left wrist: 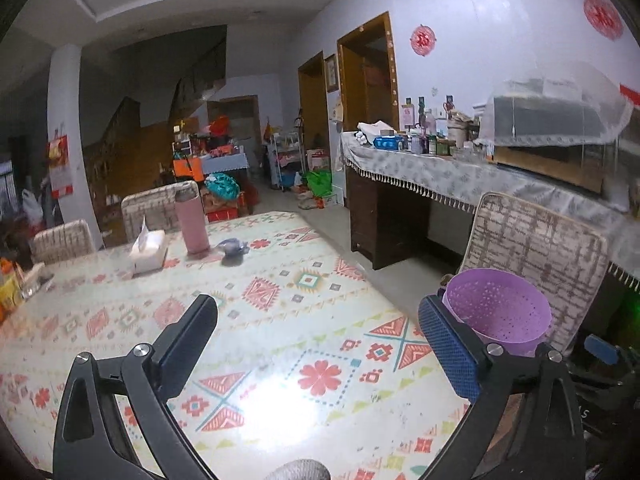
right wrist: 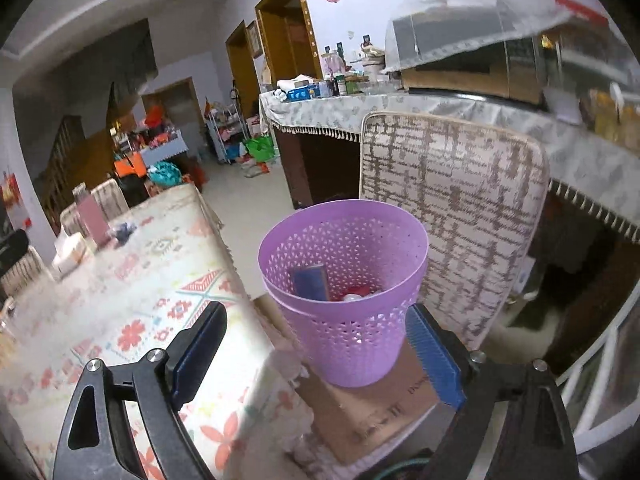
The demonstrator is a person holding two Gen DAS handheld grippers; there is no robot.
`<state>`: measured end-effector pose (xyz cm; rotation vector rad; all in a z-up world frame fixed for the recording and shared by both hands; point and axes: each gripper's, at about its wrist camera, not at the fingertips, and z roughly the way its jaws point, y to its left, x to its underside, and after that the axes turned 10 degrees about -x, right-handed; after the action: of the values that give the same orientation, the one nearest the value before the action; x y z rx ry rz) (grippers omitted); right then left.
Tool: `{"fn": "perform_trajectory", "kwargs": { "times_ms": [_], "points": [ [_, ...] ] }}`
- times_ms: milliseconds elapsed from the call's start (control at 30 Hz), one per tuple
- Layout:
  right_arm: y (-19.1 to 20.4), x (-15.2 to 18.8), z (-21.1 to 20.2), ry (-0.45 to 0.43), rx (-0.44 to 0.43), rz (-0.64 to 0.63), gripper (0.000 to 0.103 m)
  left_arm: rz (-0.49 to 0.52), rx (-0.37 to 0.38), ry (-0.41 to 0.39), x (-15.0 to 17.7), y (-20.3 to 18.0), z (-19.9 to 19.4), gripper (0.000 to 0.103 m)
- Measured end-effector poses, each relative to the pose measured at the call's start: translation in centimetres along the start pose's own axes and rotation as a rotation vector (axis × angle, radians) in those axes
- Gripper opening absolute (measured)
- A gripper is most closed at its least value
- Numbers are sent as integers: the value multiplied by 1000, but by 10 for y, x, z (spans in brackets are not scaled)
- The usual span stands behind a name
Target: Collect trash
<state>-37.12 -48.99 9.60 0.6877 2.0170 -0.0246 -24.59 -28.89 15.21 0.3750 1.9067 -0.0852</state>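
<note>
- The purple perforated wastebasket [right wrist: 344, 292] stands on a cardboard box [right wrist: 372, 408] just beside the table's edge, in front of a chair with a woven-pattern cover [right wrist: 452, 208].
- Only the right wrist view looks into it: a blue box [right wrist: 310, 282] leans inside, with something red and white [right wrist: 356, 293] beside it.
- The left wrist view shows only the basket's upper wall [left wrist: 496, 312].
- The right gripper [right wrist: 316, 344] is spread wide with nothing between its fingers, the basket seen through the gap.
- The left gripper [left wrist: 318, 340] is likewise released and empty, over the patterned tablecloth [left wrist: 280, 320].
- The left view shows more clearly a pink bottle [left wrist: 192, 220], a tissue box [left wrist: 149, 252] and a crumpled bluish wrapper [left wrist: 233, 246] at the table's far end.
</note>
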Motion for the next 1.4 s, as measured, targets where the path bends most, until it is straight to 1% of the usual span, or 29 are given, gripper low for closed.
{"fn": "perform_trajectory", "kwargs": {
  "times_ms": [200,367,500,800,1400],
  "points": [
    [16,5,-10,5,63,-58,96,-11,-28,-16,10,11,-12,101],
    [26,8,-16,9,106,-101,100,-17,0,3,17,11,-13,101],
    [28,11,-21,8,103,-109,101,-4,18,37,24,6,-10,101],
    [23,17,-21,26,93,-86,101,35,61,159,43,-11,6,101],
    [7,23,-10,54,73,-44,101,101,92,251,56,-36,23,101]
  ]
}}
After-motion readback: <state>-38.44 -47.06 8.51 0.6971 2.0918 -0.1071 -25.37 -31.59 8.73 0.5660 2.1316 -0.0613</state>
